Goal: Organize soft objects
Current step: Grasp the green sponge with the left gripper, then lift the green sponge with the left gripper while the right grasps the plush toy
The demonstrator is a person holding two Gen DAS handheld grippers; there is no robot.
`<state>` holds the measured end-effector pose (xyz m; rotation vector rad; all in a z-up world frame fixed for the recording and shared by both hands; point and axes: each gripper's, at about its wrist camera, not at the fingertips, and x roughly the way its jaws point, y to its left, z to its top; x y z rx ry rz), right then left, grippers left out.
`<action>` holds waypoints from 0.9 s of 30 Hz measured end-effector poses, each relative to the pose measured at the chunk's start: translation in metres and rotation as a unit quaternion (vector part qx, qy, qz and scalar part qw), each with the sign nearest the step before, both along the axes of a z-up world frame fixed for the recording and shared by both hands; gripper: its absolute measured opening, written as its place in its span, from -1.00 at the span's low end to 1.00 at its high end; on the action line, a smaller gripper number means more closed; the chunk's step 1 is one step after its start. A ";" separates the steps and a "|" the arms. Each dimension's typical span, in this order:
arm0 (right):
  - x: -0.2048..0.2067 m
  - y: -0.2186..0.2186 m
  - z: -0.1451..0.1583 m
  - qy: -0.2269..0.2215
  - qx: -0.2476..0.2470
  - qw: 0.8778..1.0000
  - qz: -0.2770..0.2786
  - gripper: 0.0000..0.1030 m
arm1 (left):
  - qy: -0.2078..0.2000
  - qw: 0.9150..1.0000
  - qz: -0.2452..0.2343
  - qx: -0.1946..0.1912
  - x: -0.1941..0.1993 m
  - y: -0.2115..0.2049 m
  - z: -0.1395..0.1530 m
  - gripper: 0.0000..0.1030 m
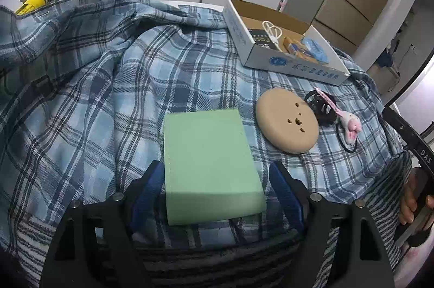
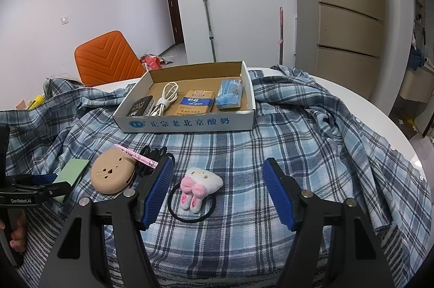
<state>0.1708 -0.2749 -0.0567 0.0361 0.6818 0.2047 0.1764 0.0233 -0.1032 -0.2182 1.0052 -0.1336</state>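
Your left tongs (image 1: pixel 217 179) straddled the green sponge (image 1: pixel 208 166) on the plaid-covered surface (image 1: pixel 108 98), the left pad touching it and the right pad just clear, so it was not yet gripped. Beside it lay the tan round pad (image 1: pixel 287 122), then the bunny hair tie (image 2: pixel 199 187) between your released right tongs (image 2: pixel 217 190). The cardboard box (image 2: pixel 187 122) held no soft item yet; all three remained.
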 end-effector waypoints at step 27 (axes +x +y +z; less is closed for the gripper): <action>0.009 0.015 0.000 0.047 -0.029 0.998 0.025 0.15 | -0.176 0.982 -0.030 0.062 -0.047 -0.024 0.046 0.41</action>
